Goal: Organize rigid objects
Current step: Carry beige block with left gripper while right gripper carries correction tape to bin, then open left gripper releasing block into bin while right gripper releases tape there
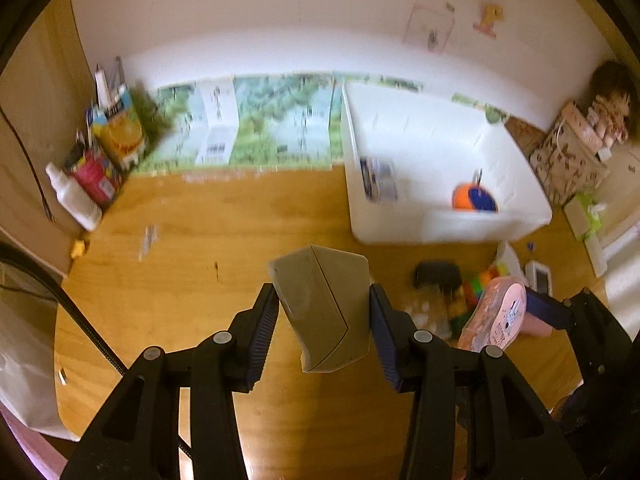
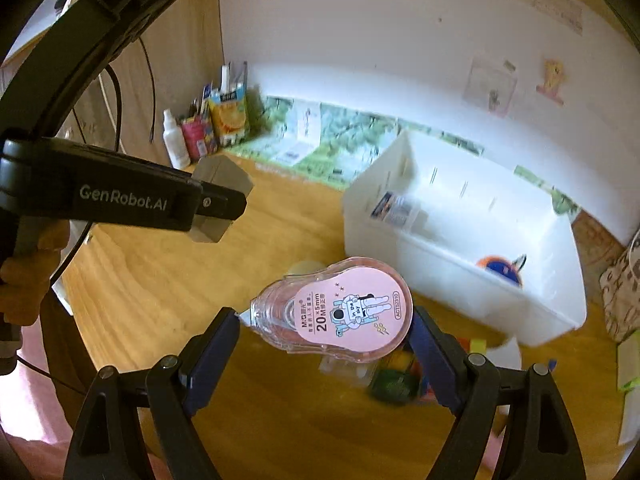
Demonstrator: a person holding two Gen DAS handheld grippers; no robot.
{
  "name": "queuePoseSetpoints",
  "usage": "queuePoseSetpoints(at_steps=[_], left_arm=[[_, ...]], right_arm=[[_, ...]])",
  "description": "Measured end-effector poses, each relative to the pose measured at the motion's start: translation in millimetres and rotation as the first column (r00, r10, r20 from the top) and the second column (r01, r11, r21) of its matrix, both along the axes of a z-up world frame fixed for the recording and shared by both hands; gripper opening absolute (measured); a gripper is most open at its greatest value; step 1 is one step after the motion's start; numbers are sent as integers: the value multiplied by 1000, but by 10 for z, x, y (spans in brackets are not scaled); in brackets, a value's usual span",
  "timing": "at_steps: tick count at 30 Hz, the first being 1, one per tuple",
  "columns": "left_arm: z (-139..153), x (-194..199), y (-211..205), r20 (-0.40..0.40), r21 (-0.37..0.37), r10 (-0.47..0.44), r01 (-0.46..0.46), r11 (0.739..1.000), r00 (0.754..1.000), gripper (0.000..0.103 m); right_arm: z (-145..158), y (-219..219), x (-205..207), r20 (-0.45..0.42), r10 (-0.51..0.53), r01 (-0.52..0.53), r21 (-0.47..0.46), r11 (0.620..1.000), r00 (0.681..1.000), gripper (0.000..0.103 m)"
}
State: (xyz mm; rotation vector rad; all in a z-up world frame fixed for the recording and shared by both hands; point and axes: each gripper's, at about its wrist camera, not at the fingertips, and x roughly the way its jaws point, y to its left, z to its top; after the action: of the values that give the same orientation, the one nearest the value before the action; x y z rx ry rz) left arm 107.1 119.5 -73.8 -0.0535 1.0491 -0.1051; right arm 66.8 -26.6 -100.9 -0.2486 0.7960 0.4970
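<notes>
- Because both things look bound for the white bin (image 1: 448, 224) ahead of the jaws, each is carried clear of the table (image 1: 200, 240).
- The left gripper (image 1: 324, 320) is clamped on a grey block (image 1: 324, 308); its long axis runs along the jaws, narrow end toward the camera.
- The right gripper (image 2: 326, 340) is clamped on a pink correction tape (image 2: 340, 312), lengthwise across the jaws, nose leftward.
</notes>
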Motion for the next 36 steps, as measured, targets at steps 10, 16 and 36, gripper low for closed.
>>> queuePoseSetpoints(at_steps=[10, 16, 36], left_arm=[[293, 386, -128, 128, -19, -39, 42, 999, 991, 49], [346, 627, -323, 205, -35, -99, 109, 993, 974, 49], [91, 1538, -955, 239, -210, -126, 178, 961, 963, 50]], right_arm=[[228, -170, 425, 100, -22, 15, 68, 998, 995, 85], [255, -408, 695, 161, -96, 79, 108, 991, 982, 85], [-65, -1003, 1320, 174, -256, 226, 176, 958, 951, 86]])
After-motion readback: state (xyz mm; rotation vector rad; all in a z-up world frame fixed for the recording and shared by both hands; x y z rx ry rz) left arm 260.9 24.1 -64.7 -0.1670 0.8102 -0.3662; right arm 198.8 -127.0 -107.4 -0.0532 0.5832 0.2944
